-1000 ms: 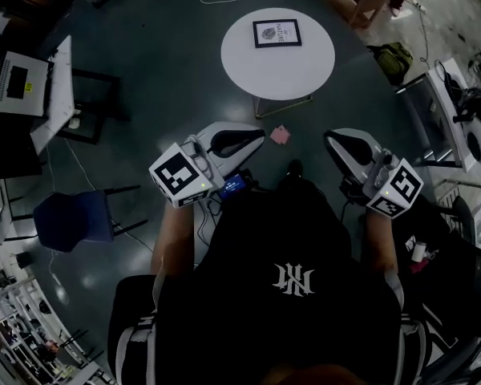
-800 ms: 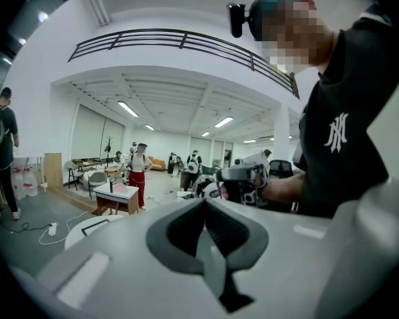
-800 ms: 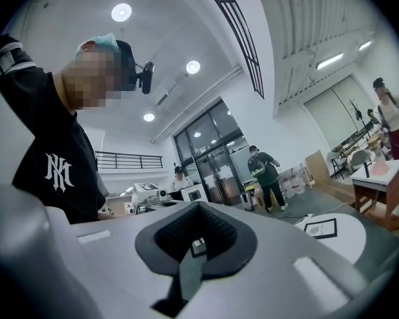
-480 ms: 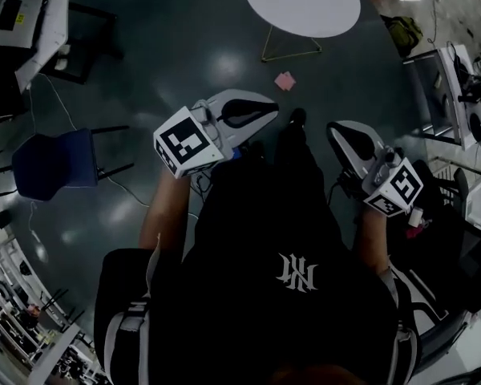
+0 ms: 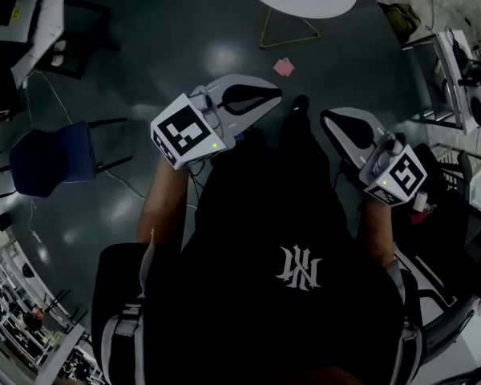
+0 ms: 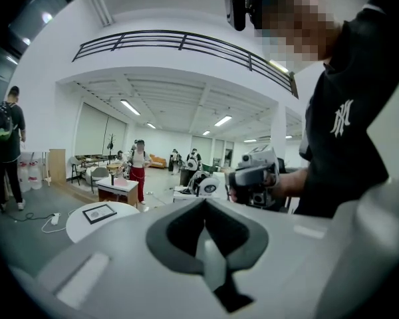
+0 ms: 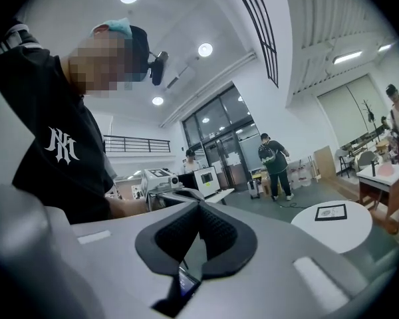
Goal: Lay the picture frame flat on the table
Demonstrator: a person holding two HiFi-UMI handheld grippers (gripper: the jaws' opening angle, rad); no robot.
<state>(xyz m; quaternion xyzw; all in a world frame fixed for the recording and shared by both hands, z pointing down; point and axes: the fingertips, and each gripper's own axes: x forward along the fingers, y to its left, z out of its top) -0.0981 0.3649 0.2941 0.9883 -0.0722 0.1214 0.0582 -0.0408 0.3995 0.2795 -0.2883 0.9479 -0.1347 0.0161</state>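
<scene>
— How are the two claws standing?

— The left claw (image 5: 277,95) is pressing its jaws together with nothing between them; the right claw (image 5: 325,117) is doing the same, pads meeting and empty; a person is carrying both side by side at the waist, tips pointing outward over the dark floor (image 5: 184,46).

— And where is the picture frame sitting?

— In the left gripper view the picture frame (image 6: 99,212) is resting on the round white tabletop (image 6: 76,230), ahead of that claw's tips and off to their left, well apart from them; in the right gripper view it (image 7: 330,212) is lying ahead of that claw and off to its right, equally far away.

— Is it lying flat?

— It is looking flat on the tabletop, face up, though it is showing too small to be sure; neither claw is touching it.

— Is anything else lying near the claws?

— A pink scrap (image 5: 284,67) is lying on the floor just beyond the left claw's tips, between them and the tabletop's legs; a blue chair (image 5: 48,157) is standing well off to that claw's left.
</scene>
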